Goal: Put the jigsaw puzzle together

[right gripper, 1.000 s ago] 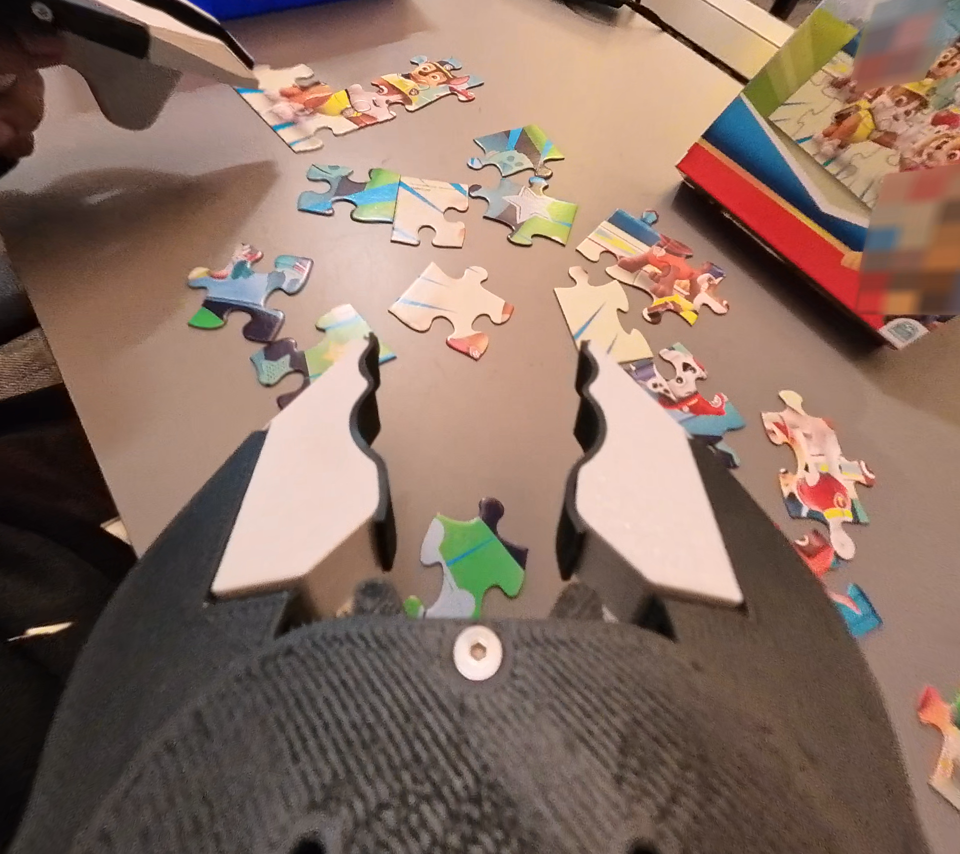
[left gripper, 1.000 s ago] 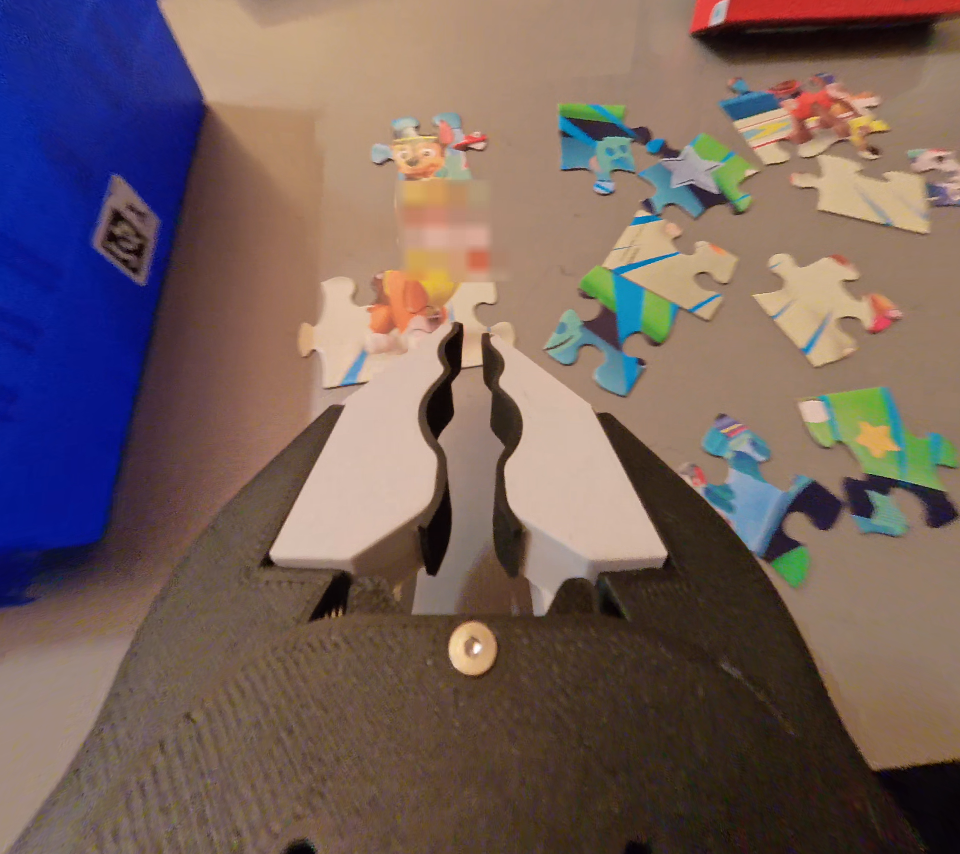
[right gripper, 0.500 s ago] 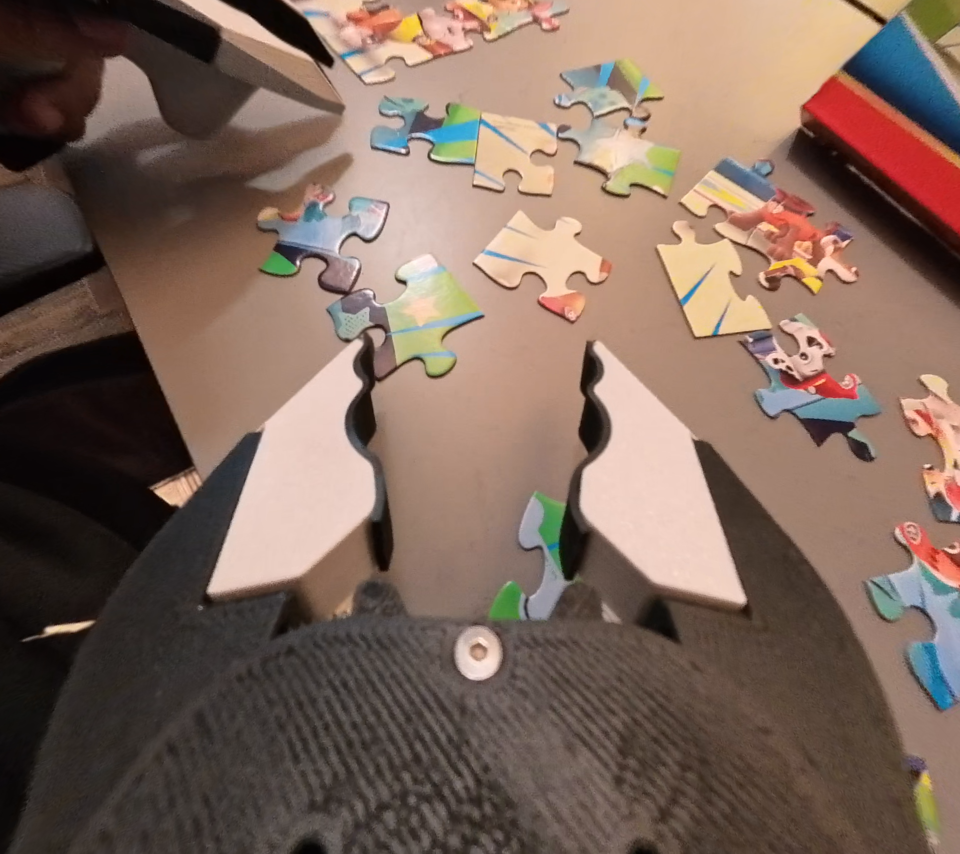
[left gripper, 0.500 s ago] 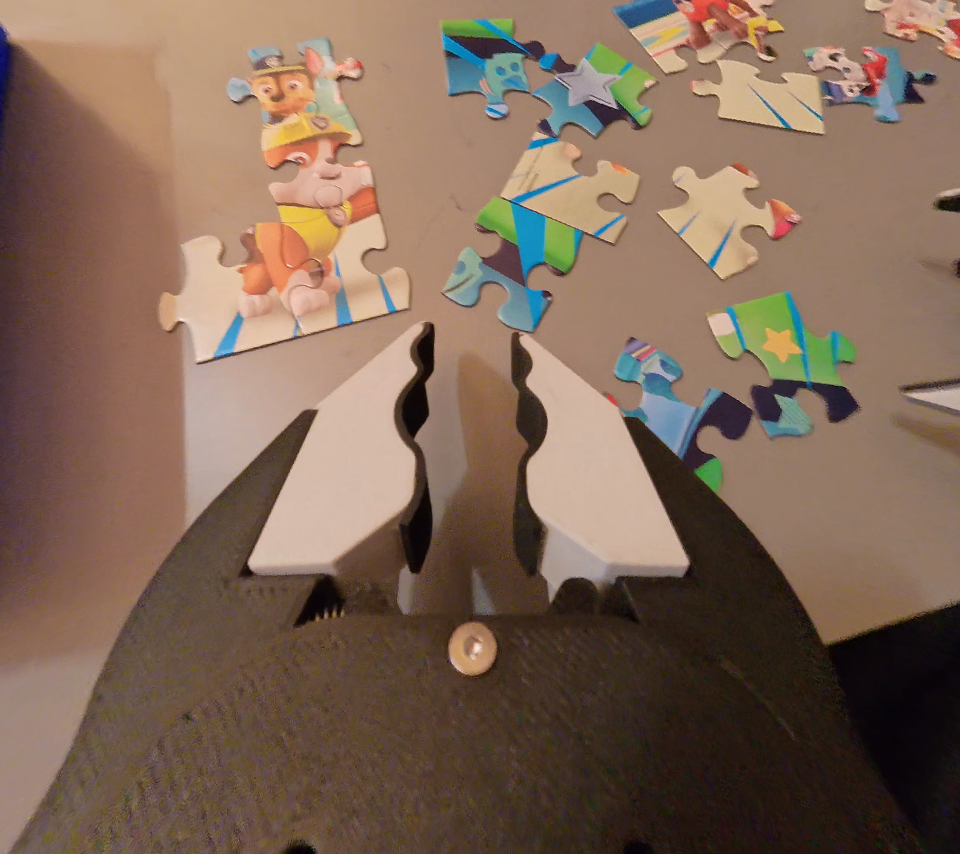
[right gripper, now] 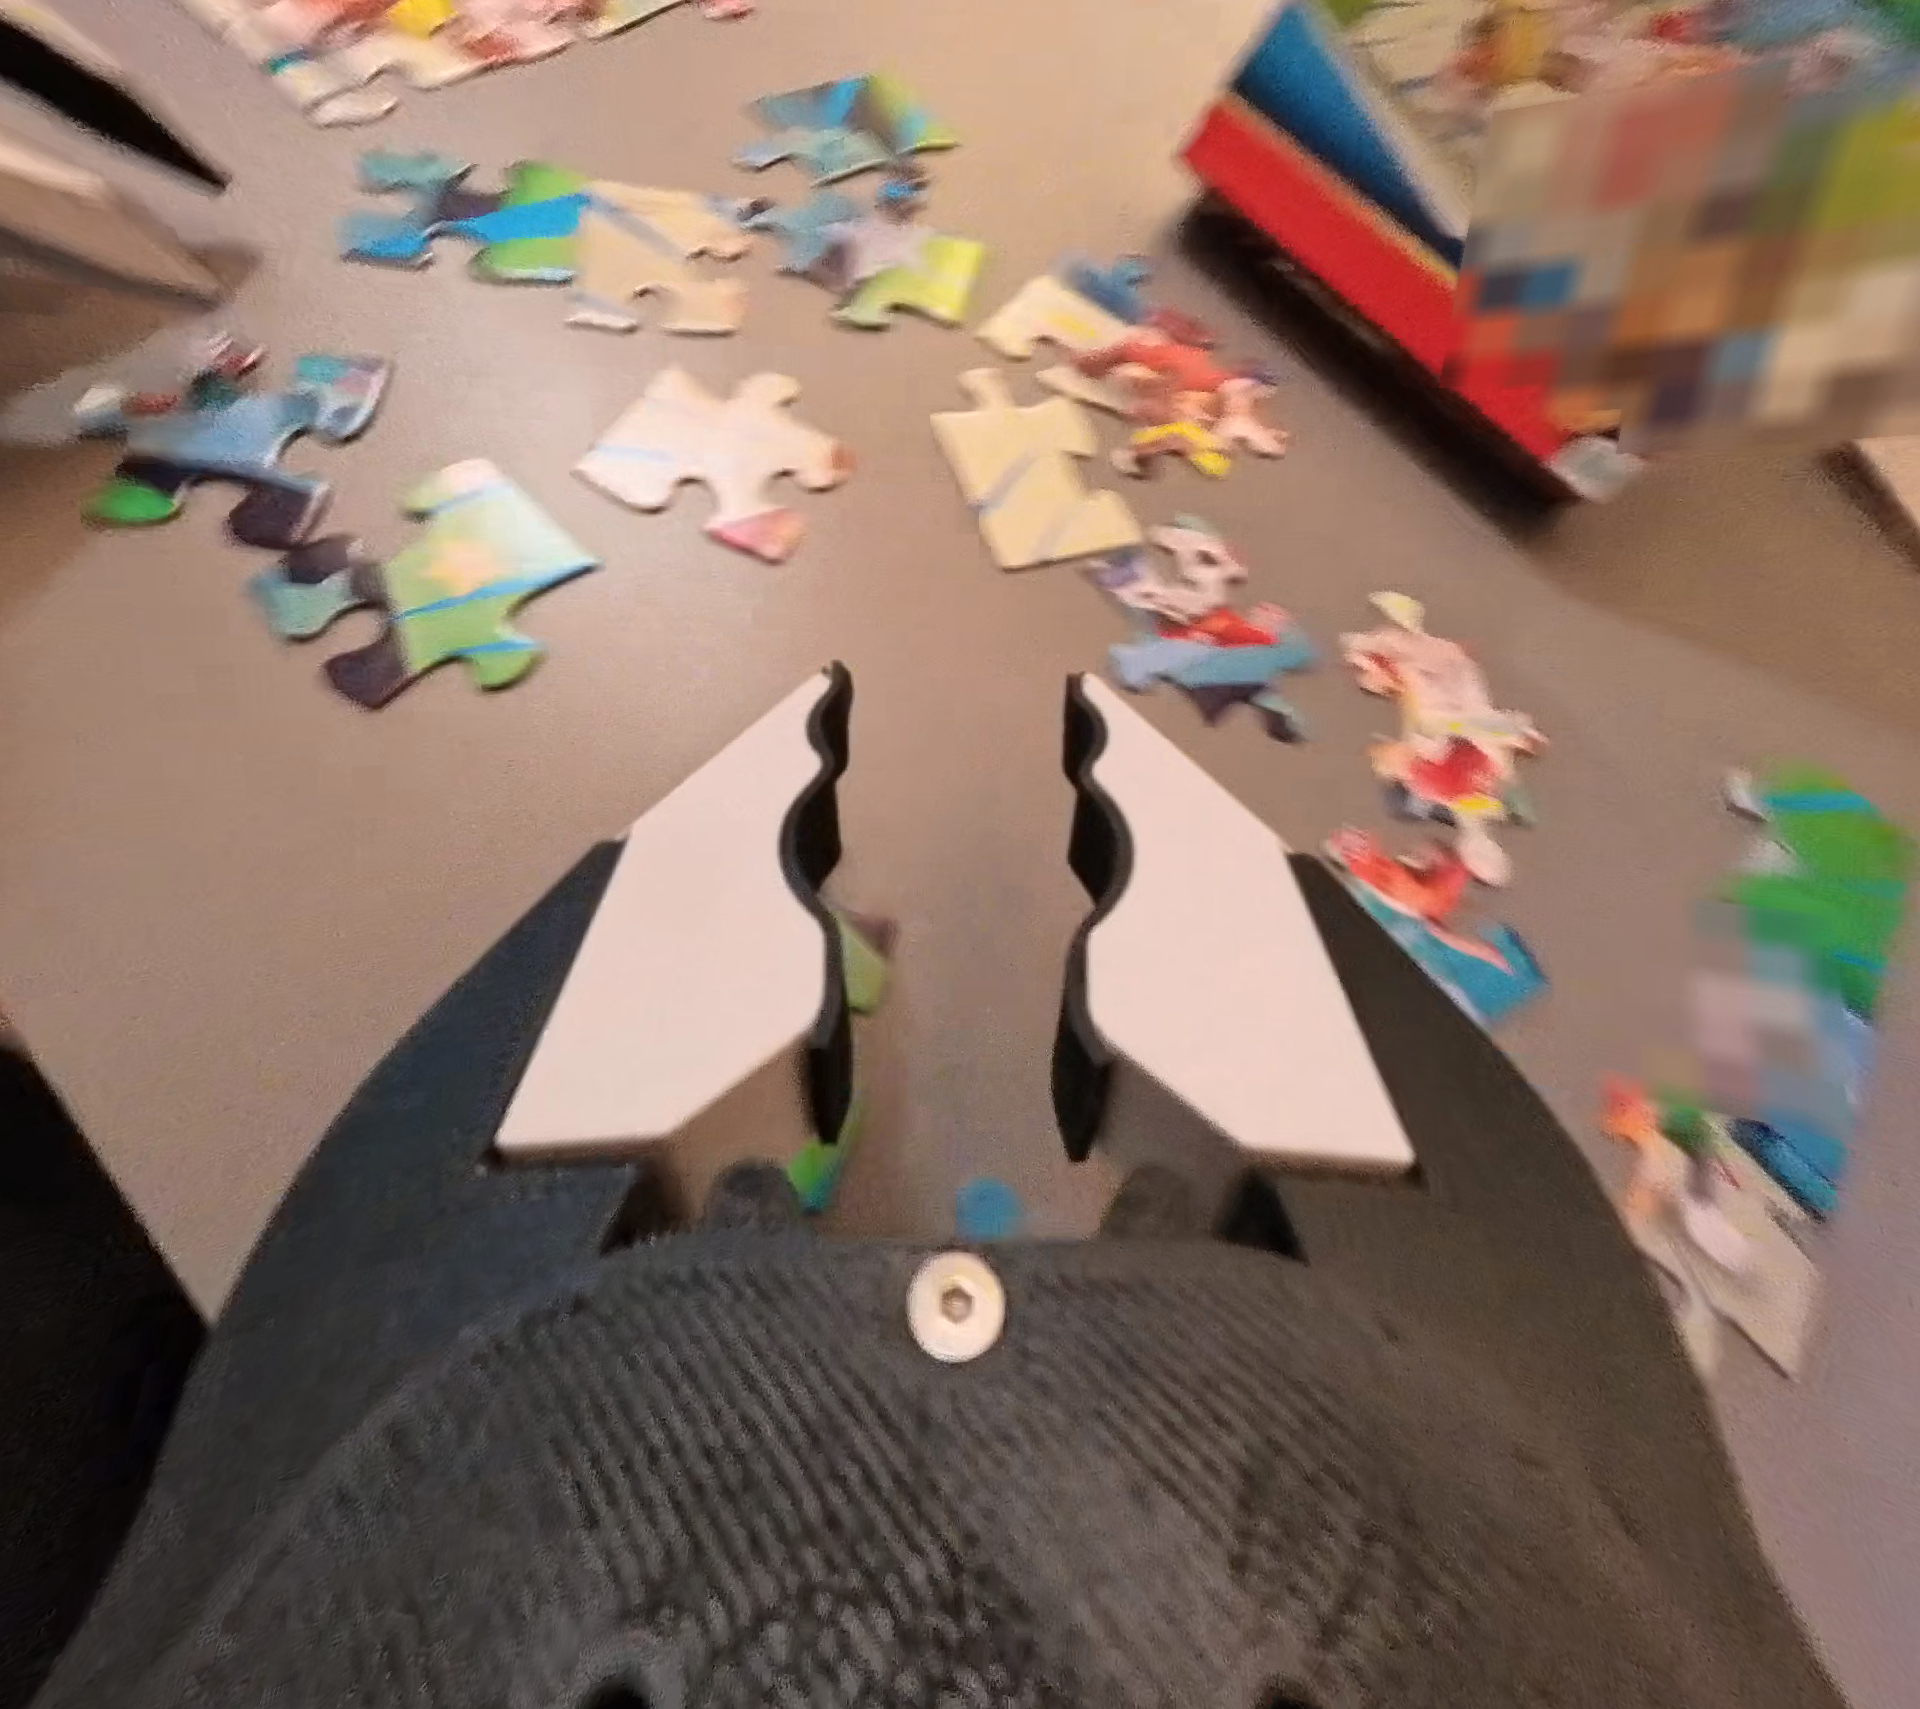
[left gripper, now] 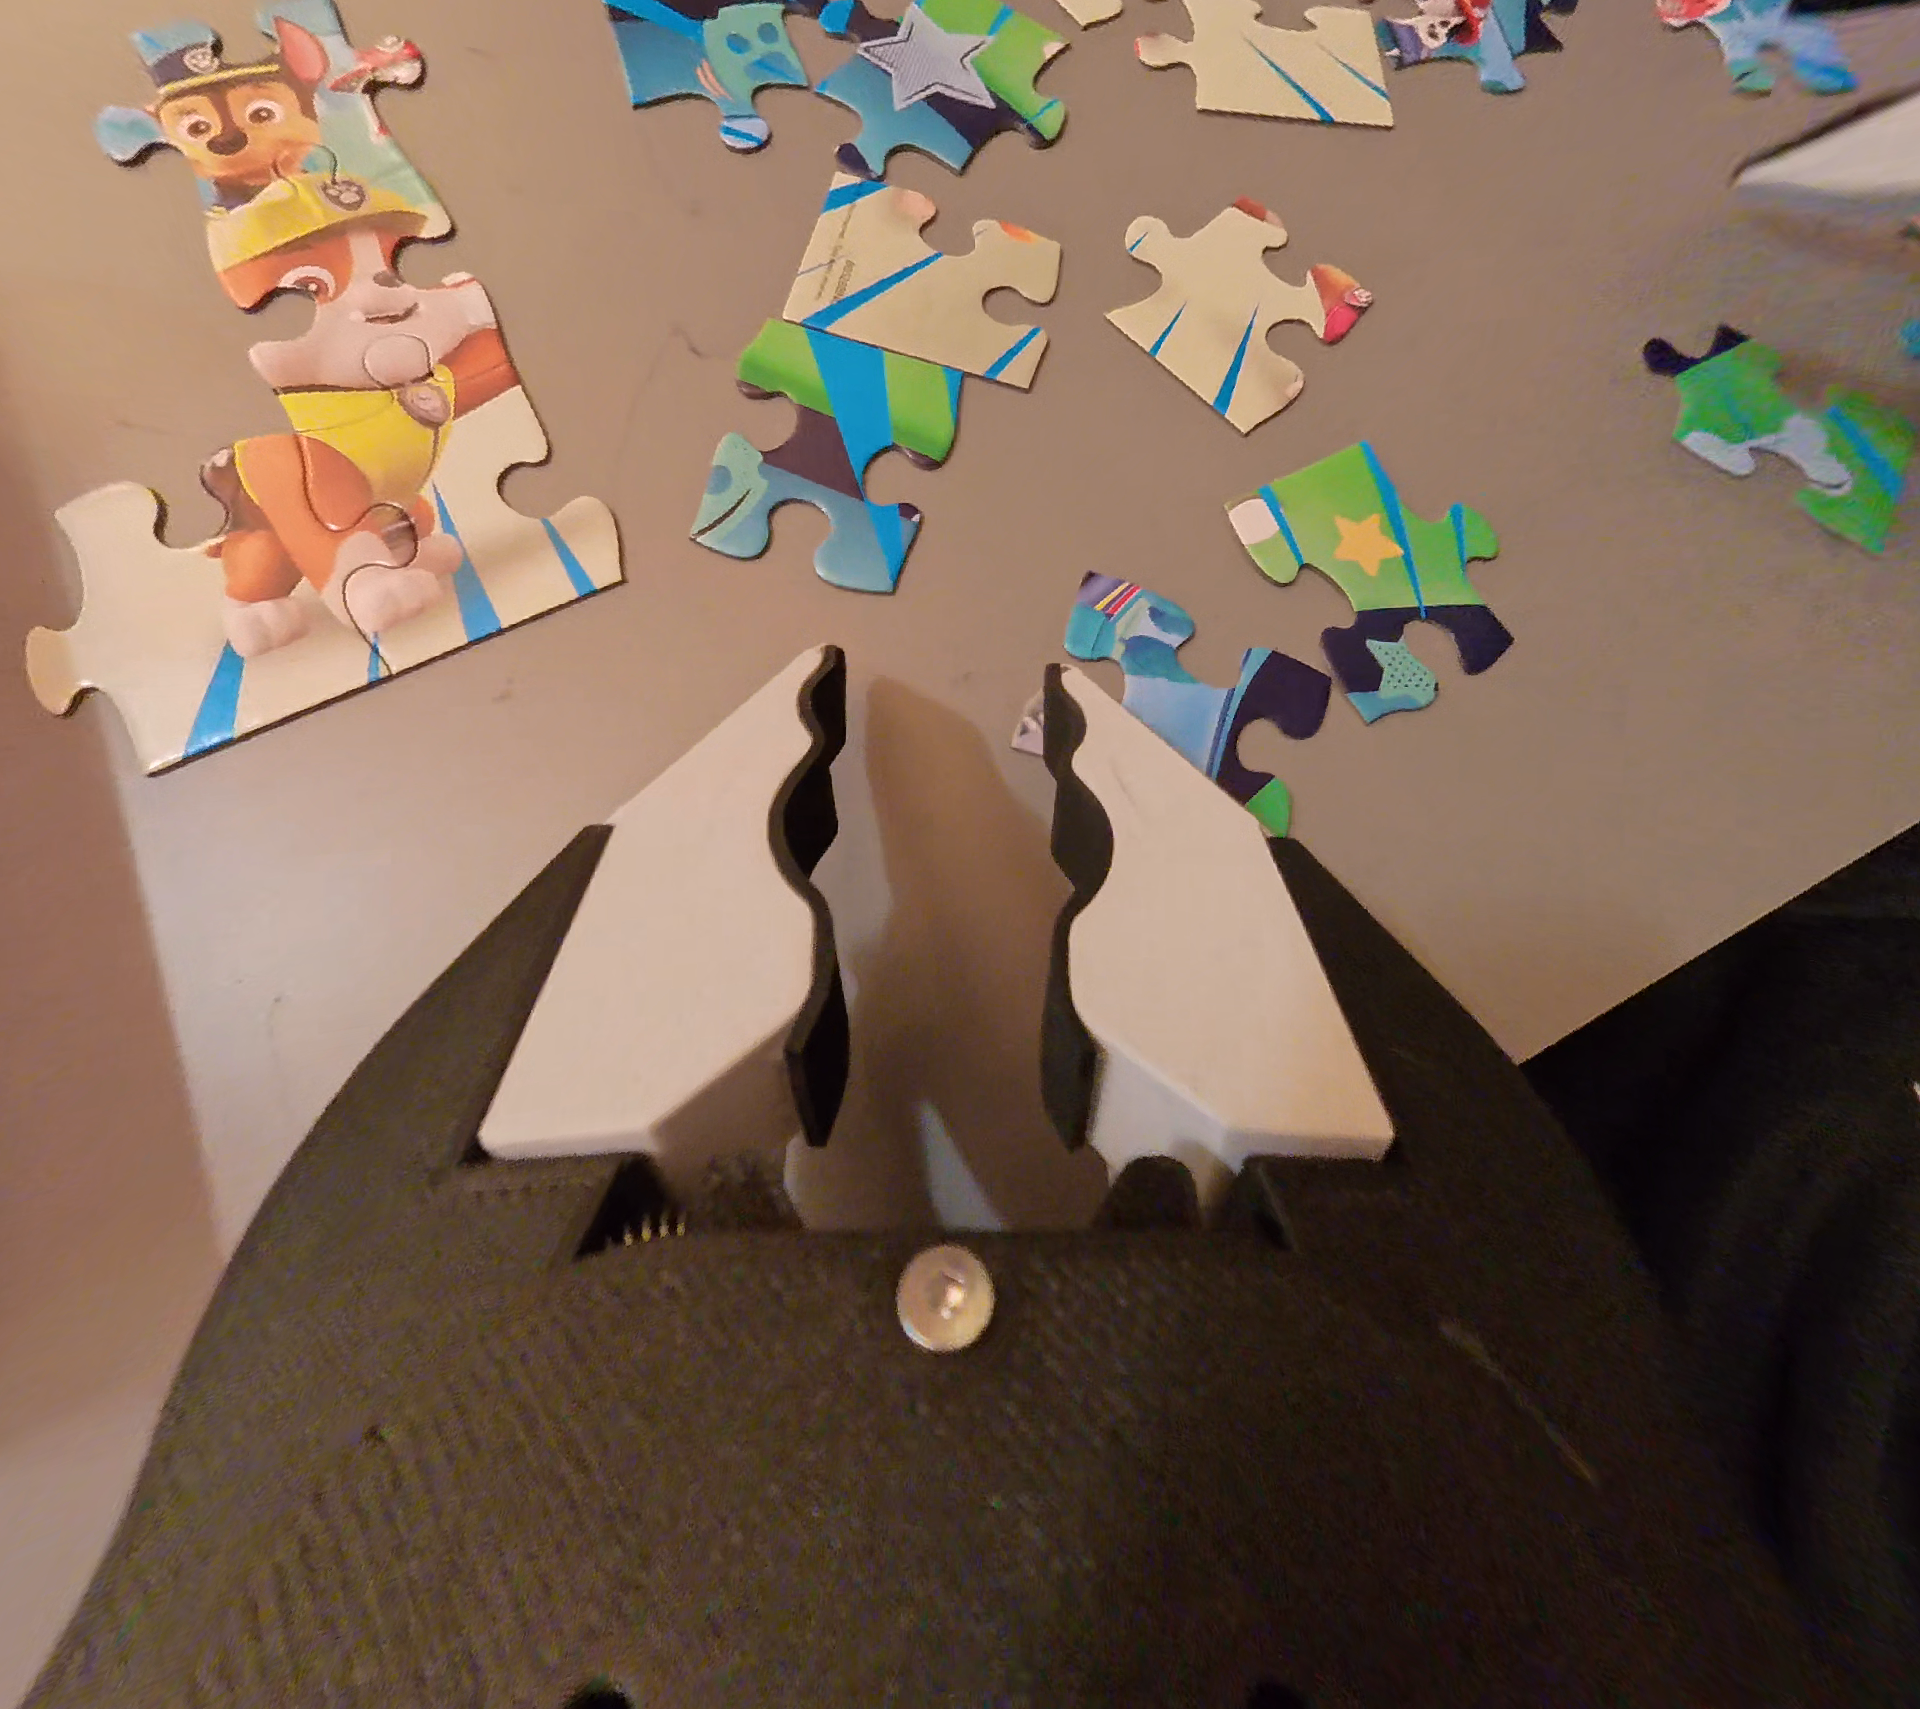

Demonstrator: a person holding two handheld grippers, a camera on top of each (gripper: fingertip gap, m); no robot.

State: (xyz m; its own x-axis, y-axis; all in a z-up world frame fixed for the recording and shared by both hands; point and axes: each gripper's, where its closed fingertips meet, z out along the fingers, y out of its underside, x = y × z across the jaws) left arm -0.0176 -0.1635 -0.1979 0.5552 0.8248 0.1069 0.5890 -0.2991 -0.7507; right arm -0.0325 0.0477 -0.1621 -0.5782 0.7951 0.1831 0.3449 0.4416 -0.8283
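My left gripper point(left gripper: 940, 672) is open and empty, low over the grey table point(left gripper: 395, 880). A joined strip of cartoon-dog puzzle pieces point(left gripper: 343, 433) lies ahead to its left. A blue piece point(left gripper: 1195, 703) lies right beside its right finger. My right gripper point(right gripper: 956, 683) is open, with bare table between its pads. A green piece point(right gripper: 857, 963) lies on the table under its left finger, and it touches only that side. That view is blurred. The right gripper's fingers point(left gripper: 1839, 163) also show at the left wrist view's right edge, with a blurred green piece point(left gripper: 1787, 444) near them.
Several loose puzzle pieces lie spread over the table, among them a green star piece point(left gripper: 1371, 547) and a cream piece point(left gripper: 1226, 309). The puzzle box point(right gripper: 1330, 225) stands at the back right. The table's near edge point(left gripper: 1662, 942) runs close on the right. The left gripper point(right gripper: 104, 205) shows far left.
My left gripper opened from almost shut and drew back from the dog strip toward the near edge. My right gripper's jaws narrowed on nothing, and the green piece beneath it now lies by its left finger.
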